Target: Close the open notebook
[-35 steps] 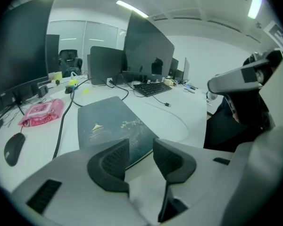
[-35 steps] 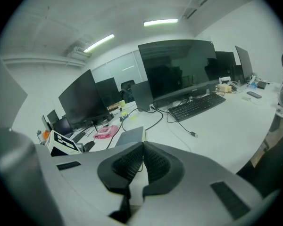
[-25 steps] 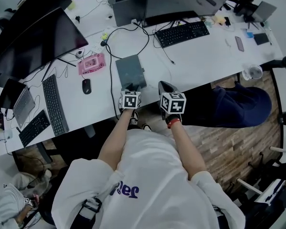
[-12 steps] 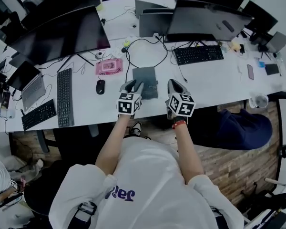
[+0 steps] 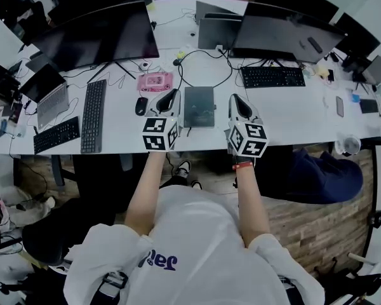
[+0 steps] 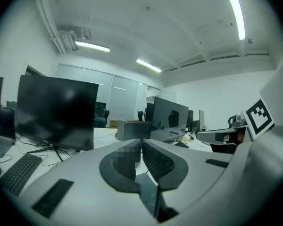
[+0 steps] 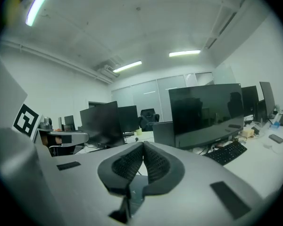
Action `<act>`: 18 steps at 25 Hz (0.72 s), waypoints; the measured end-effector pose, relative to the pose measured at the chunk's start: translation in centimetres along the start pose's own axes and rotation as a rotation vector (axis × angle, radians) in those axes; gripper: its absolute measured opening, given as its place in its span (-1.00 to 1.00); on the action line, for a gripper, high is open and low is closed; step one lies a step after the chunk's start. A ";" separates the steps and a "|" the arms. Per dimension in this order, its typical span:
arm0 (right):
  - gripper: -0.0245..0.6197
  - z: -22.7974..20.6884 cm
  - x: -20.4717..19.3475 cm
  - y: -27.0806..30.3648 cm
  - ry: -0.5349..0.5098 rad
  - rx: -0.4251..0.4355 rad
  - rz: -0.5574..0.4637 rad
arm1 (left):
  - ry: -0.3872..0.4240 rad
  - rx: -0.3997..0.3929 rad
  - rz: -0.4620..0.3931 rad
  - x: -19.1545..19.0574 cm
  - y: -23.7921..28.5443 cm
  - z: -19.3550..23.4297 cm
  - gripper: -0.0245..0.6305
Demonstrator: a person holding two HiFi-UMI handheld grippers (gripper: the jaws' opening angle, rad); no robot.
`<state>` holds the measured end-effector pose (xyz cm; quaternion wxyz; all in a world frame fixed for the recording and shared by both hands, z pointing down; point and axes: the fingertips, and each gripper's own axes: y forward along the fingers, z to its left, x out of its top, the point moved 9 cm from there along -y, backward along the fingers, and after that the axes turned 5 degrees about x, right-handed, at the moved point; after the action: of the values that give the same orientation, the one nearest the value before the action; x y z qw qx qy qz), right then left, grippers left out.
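The dark grey notebook (image 5: 199, 107) lies closed and flat near the front edge of the white desk (image 5: 286, 113), between my two grippers in the head view. My left gripper (image 5: 171, 95) hangs above the desk just left of it. Its jaws have just been closing and now meet with nothing between them, as the left gripper view (image 6: 140, 143) shows. My right gripper (image 5: 235, 99) is raised just right of the notebook, also shut and empty (image 7: 143, 145). Both point roughly level, toward the monitors.
A black mouse (image 5: 141, 105) and a pink object (image 5: 155, 81) sit left of the notebook. Keyboards (image 5: 93, 115) (image 5: 272, 77), large monitors (image 5: 96, 35) (image 5: 286, 28), a laptop (image 5: 49, 97) and cables fill the desk. A cup (image 5: 349, 146) stands at the right edge.
Both grippers have lifted up off the desk, away from the notebook's near edge. The left jaws went from open to shut. The notebook has stayed flat.
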<state>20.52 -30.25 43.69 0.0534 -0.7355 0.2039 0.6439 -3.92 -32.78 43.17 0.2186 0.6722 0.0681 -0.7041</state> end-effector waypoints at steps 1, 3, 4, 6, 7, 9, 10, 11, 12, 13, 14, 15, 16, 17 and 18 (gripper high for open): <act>-0.89 0.1 0.2 -0.6 -0.003 0.007 -0.007 | 0.005 0.009 -0.012 0.3 -0.6 -0.4 -0.84; -0.89 0.3 0.3 -1.7 -0.009 0.016 -0.017 | 0.018 0.019 -0.029 0.6 -1.7 -1.3 -0.85; -0.89 0.3 0.2 -2.3 -0.014 0.017 -0.018 | 0.023 0.023 -0.034 0.6 -2.2 -1.7 -0.85; -0.89 0.3 -0.1 -3.2 -0.022 0.019 -0.018 | 0.028 0.031 -0.039 0.4 -3.2 -2.6 -0.85; -0.89 0.4 -0.3 -3.6 -0.021 0.022 -0.017 | 0.031 0.035 -0.037 0.2 -3.7 -2.9 -0.85; -0.89 0.6 -0.7 -4.5 -0.010 0.029 -0.016 | 0.035 0.042 -0.031 -0.1 -4.7 -3.6 -0.85; -0.89 0.7 -0.8 -5.0 -0.002 0.032 -0.018 | 0.035 0.041 -0.028 -0.2 -5.1 -4.0 -0.85; -0.89 0.8 -0.8 -5.6 0.005 0.035 -0.021 | 0.036 0.037 -0.026 -0.1 -5.5 -4.4 -0.85; -0.89 0.9 -0.7 -6.1 0.010 0.037 -0.026 | 0.038 0.030 -0.025 -0.1 -5.8 -4.8 -0.85; -0.89 1.0 -0.6 -6.5 0.013 0.039 -0.031 | 0.042 0.021 -0.026 0.1 -6.1 -5.2 -0.85; -0.89 1.2 -0.5 -6.8 0.014 0.038 -0.038 | 0.047 0.012 -0.029 0.2 -6.3 -5.5 -0.85; -0.89 1.3 -0.4 -7.0 0.015 0.036 -0.046 | 0.050 0.001 -0.031 0.3 -6.4 -5.7 -0.85; -0.89 1.5 -0.3 -7.1 0.016 0.034 -0.052 | 0.052 -0.011 -0.033 0.3 -6.4 -5.8 -0.85; -0.89 1.7 -0.4 -7.2 0.014 0.032 -0.055 | 0.051 -0.022 -0.034 0.2 -6.5 -5.9 -0.85; -0.89 2.0 -0.4 -7.3 0.012 0.033 -0.057 | 0.047 -0.032 -0.033 0.0 -6.6 -6.0 -0.85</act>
<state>21.35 -22.86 42.38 0.0824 -0.7439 0.1937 0.6343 -1.02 -24.57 41.31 0.2162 0.6839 0.0957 -0.6902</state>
